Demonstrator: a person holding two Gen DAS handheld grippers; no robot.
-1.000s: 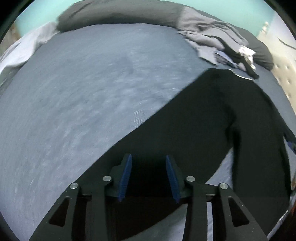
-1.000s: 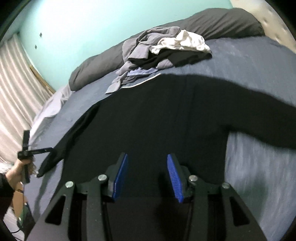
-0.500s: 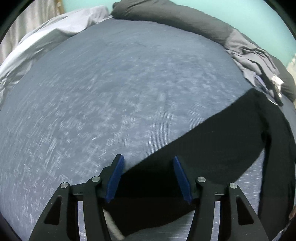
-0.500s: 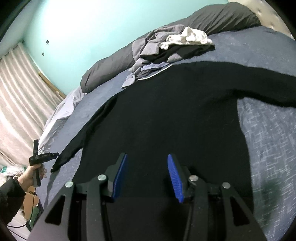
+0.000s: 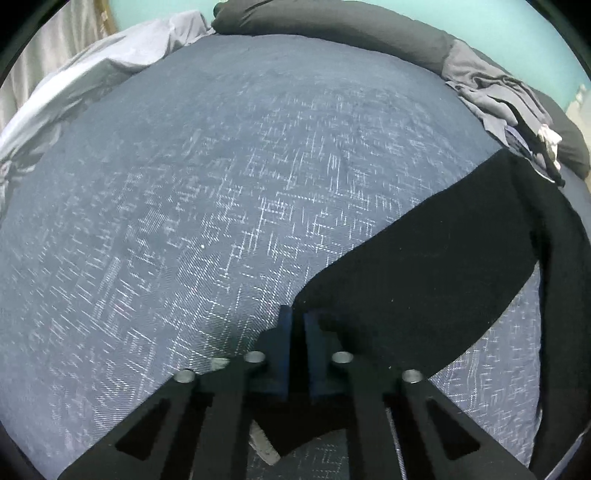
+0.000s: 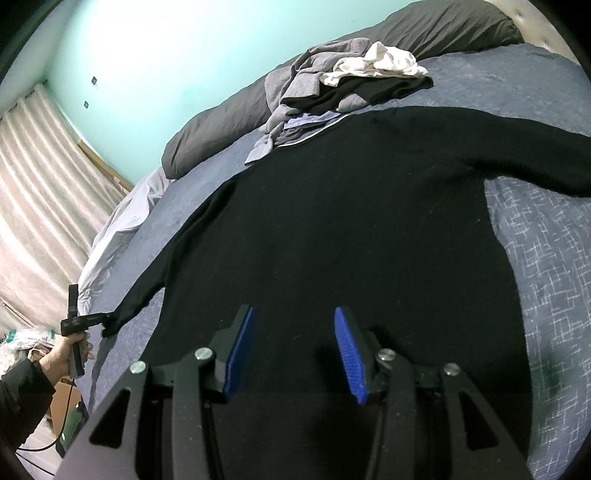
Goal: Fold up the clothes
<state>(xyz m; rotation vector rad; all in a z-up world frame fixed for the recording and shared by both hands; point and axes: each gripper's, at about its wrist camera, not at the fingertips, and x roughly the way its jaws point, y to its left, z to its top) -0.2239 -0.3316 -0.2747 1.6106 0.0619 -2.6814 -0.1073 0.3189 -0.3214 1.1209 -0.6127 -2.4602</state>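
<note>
Lying flat on the bed (image 6: 546, 258) is one black sweater (image 6: 332, 229); the left gripper (image 5: 298, 325) pinches its sleeve cuff, the right gripper (image 6: 293, 350) hovers with fingers apart.

Your bed (image 6: 546, 236) has a blue patterned cover. A black long-sleeved top (image 6: 332, 229) lies spread flat on it, a heap of crumpled clothes (image 6: 332, 85) beside a long dark grey pillow (image 6: 424, 33).
</note>
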